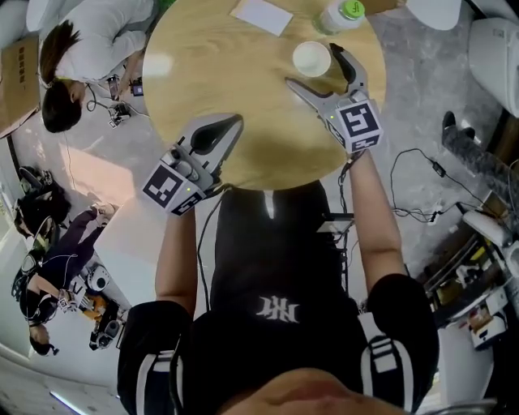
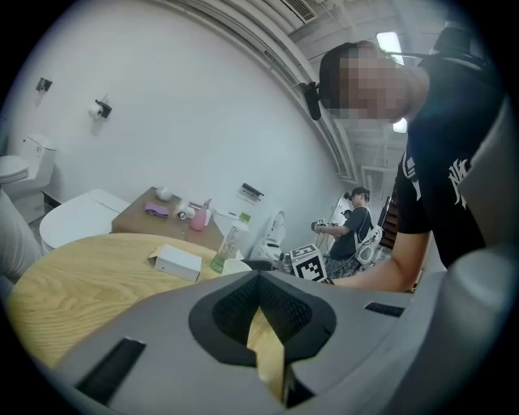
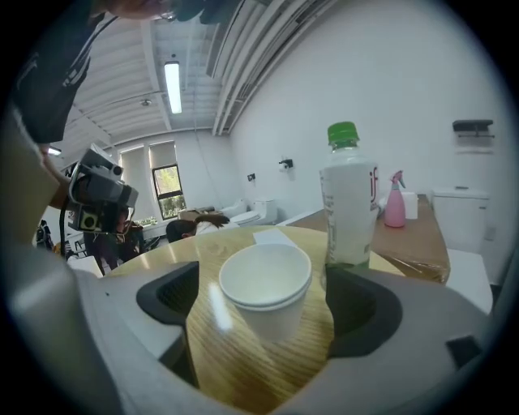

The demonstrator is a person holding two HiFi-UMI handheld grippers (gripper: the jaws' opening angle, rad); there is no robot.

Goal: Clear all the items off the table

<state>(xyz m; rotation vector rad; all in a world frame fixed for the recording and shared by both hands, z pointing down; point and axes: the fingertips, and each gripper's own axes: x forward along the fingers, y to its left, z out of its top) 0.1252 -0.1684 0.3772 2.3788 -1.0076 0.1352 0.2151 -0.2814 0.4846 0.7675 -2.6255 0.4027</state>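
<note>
Right claw [image 3: 263,312] gapes around empty white cup [image 3: 266,285]; green-capped bottle [image 3: 350,211] beside.

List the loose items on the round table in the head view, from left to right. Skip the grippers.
white box → paper cup → green-capped bottle
</note>
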